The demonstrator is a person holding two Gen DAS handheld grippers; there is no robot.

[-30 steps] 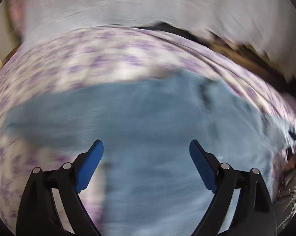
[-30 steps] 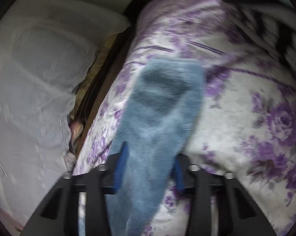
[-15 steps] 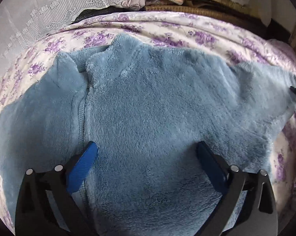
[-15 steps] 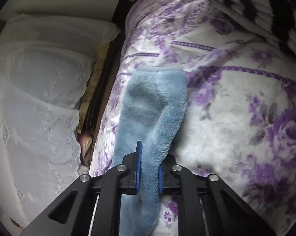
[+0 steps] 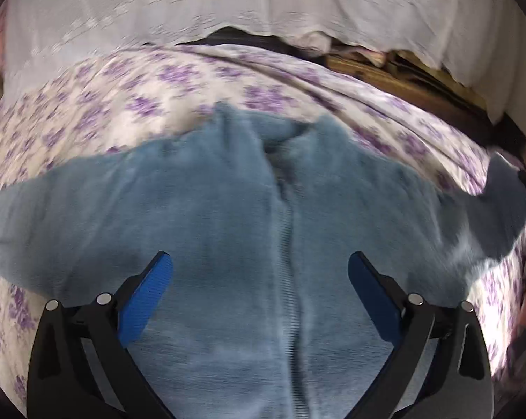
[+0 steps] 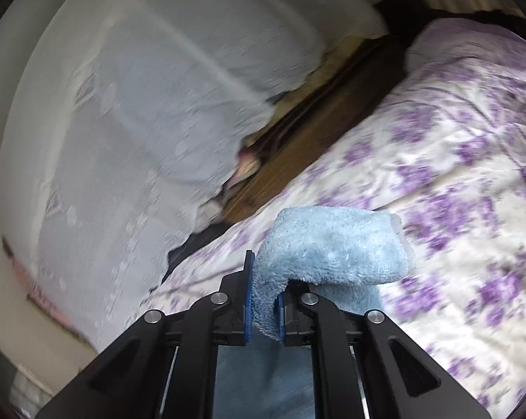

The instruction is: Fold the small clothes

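1. Fleece: a small blue zip-front jacket (image 5: 228, 216) lies spread on the bed's purple-flowered cover (image 5: 130, 104), collar toward the far edge, zipper (image 5: 290, 279) running down its middle.
2. The left claw (image 5: 261, 276) hovers over the jacket's chest, jaws wide apart, nothing between the blue pads; the zipper lies between them.
3. The right claw (image 6: 264, 296) is clamped on the sleeve end (image 6: 332, 248), which folds over to the right above the cover.
4. White lace fabric (image 6: 140, 104) hangs beyond the bed; the view is blurred, so what it covers is unclear.
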